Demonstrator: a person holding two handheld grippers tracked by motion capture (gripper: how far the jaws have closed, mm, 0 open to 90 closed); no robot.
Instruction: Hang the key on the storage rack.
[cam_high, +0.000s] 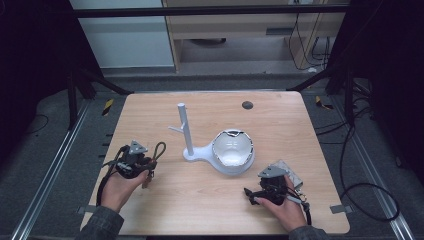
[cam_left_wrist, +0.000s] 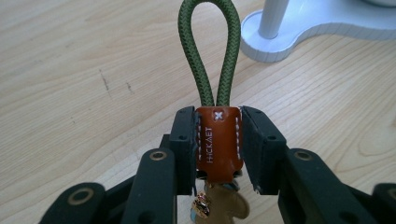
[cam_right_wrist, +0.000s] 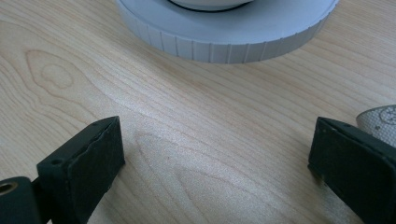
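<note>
My left gripper is shut on a keychain: its pads squeeze the brown leather tab, the green cord loop sticks out ahead, and brass keys hang below. In the high view this gripper sits at the table's left, the loop pointing toward the white stand. The stand has a post with a side peg and a round base that carries a white bowl. My right gripper stands open, nothing between its jaws, just short of the stand's round base; in the high view it lies front right.
The wooden table has a small dark disc near its far edge. A pale flat object lies beside my right hand. Black frame struts and cables run around the table.
</note>
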